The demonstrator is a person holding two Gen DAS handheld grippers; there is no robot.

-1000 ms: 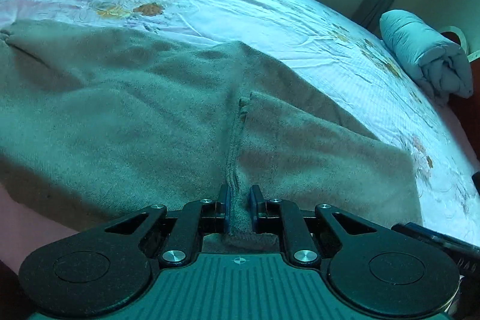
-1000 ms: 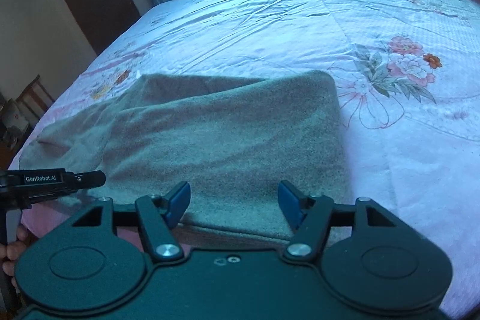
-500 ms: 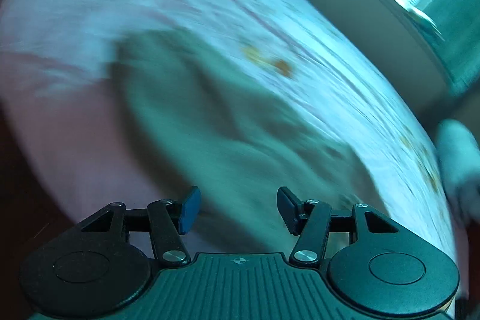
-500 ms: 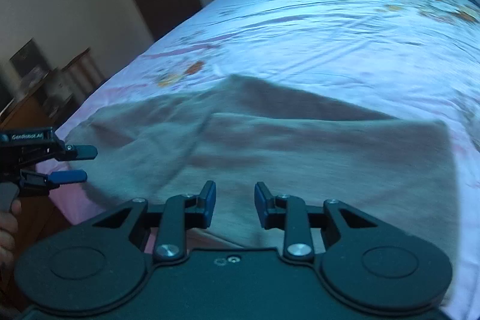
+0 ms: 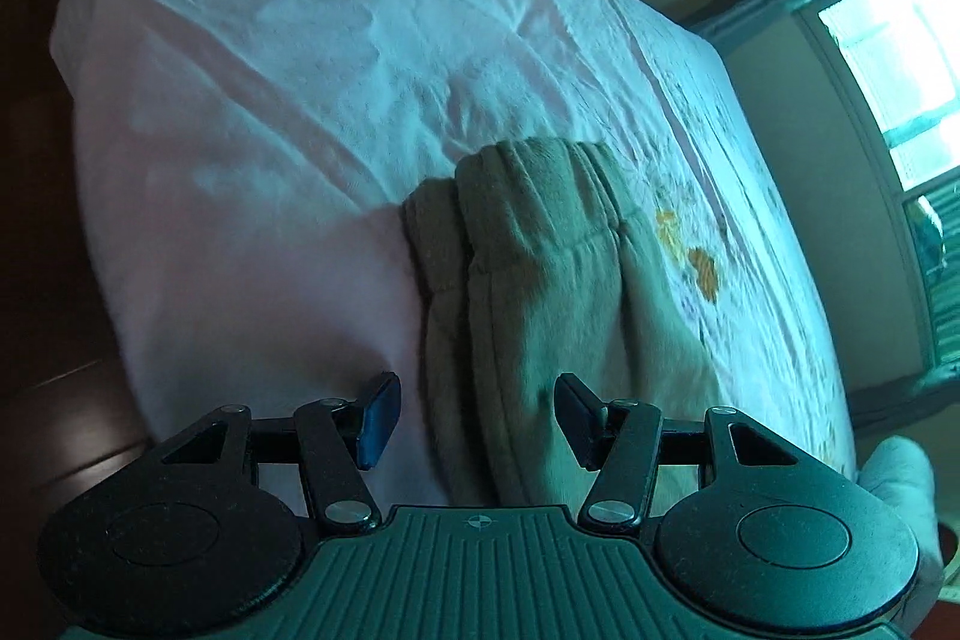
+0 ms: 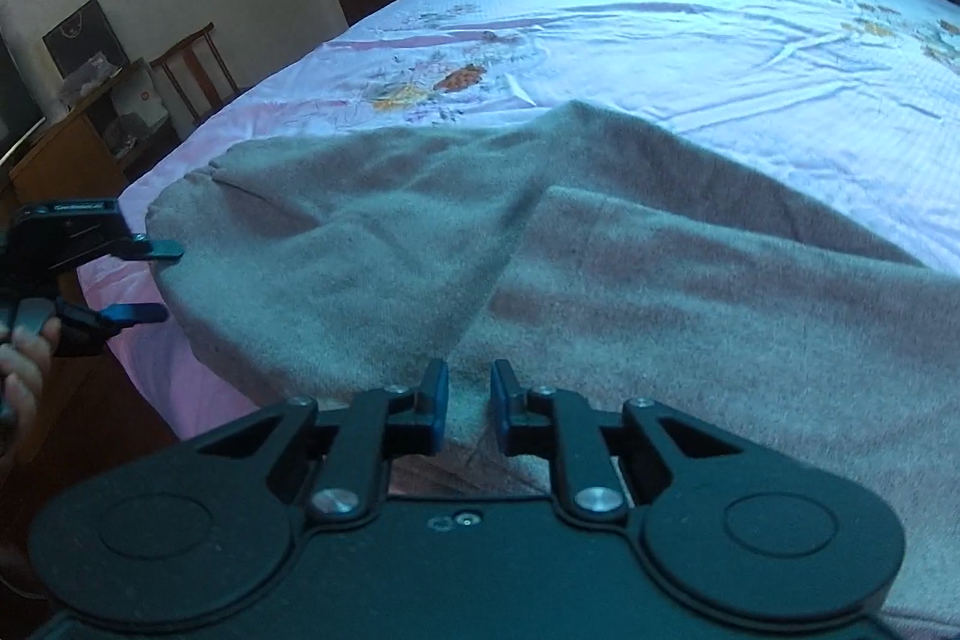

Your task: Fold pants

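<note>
Left hand-held gripper (image 5: 475, 418) spread, straddling the waistband (image 5: 528, 214) at the bed's (image 5: 270, 40) near edge. Right hand-held gripper (image 6: 468, 409) nearly closed over the pants (image 6: 660, 292) edge, pinch unconfirmed. I judge both are lining up the fold.

Grey-brown fleece pants (image 6: 630, 274), spread near the bed's edge, one leg folded across the other, gathered elastic waistband (image 5: 540, 214) bunched at the corner.
</note>
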